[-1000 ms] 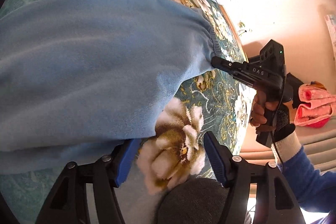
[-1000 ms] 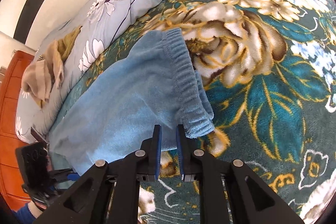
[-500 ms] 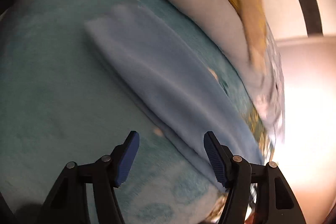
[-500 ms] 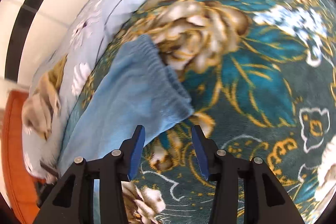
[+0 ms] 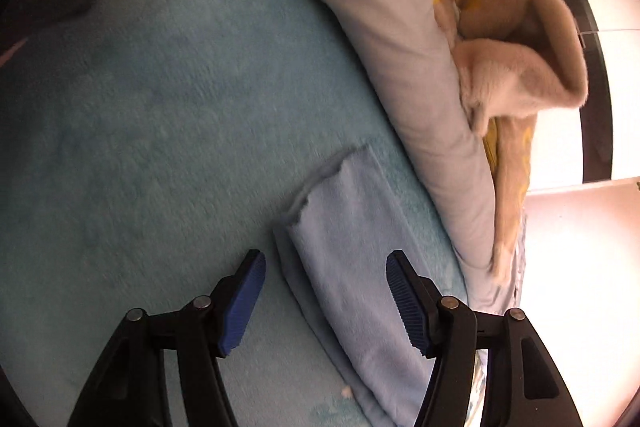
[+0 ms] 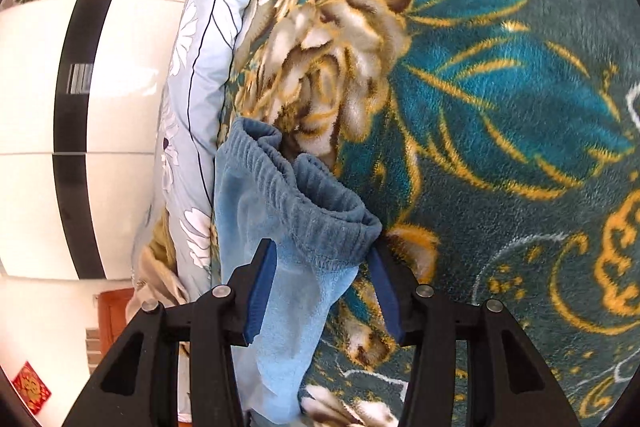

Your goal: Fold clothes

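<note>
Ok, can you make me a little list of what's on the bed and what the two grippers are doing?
garment: light blue trousers lying on the bed, stretchy waistband bunched up, leg end folded flat
bed cover: teal blanket with big gold flowers
beside it: pale blue quilt along the edge, with a tan fluffy cloth on top
left gripper: open, fingers either side of the leg end, holding nothing
right gripper: open, fingers either side of the waistband corner
fold: not finished
</note>
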The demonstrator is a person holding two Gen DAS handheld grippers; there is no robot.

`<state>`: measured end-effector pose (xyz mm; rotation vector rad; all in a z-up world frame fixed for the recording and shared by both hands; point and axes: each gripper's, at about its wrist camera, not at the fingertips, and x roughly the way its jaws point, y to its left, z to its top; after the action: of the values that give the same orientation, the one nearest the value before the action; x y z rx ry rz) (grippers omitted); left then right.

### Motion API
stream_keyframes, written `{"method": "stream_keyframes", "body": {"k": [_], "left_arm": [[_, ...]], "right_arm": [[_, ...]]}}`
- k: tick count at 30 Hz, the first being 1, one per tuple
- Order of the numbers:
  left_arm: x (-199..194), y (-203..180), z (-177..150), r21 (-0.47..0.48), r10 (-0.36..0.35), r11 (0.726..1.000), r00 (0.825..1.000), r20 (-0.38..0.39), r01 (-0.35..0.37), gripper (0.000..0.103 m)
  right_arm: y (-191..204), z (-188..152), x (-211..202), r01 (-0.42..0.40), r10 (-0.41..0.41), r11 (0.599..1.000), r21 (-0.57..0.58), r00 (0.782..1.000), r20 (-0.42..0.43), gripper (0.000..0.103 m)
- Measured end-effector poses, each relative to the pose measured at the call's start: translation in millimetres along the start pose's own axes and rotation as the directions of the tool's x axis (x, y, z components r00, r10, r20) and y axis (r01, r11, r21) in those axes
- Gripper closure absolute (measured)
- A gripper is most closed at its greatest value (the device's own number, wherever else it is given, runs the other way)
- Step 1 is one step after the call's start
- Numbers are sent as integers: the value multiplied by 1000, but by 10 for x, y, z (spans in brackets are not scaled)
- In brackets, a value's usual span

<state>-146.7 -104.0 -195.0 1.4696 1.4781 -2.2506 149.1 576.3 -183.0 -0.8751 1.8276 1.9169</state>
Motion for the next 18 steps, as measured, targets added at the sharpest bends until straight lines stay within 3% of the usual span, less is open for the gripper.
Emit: {"method": "stream_keyframes", "body": {"k": [6, 9, 16, 18], "left_arm": [[84, -89, 100, 43, 32, 999, 999, 34, -33, 37], [106, -105, 149, 55, 12, 998, 1000, 27, -13, 38], [209, -108, 181, 13, -9, 1000, 1000, 17, 9, 82], [179, -120, 174, 4, -17, 1000, 1000, 24, 17, 92]], "right_arm": [[11, -94, 30, -33, 33, 999, 26, 999, -23, 53], [42, -112, 138, -35, 35, 999, 21, 999, -23, 53], [138, -17, 244, -77, 74, 996, 38, 994, 80, 57], [200, -6, 230, -72, 70, 997, 23, 994, 82, 67]]}}
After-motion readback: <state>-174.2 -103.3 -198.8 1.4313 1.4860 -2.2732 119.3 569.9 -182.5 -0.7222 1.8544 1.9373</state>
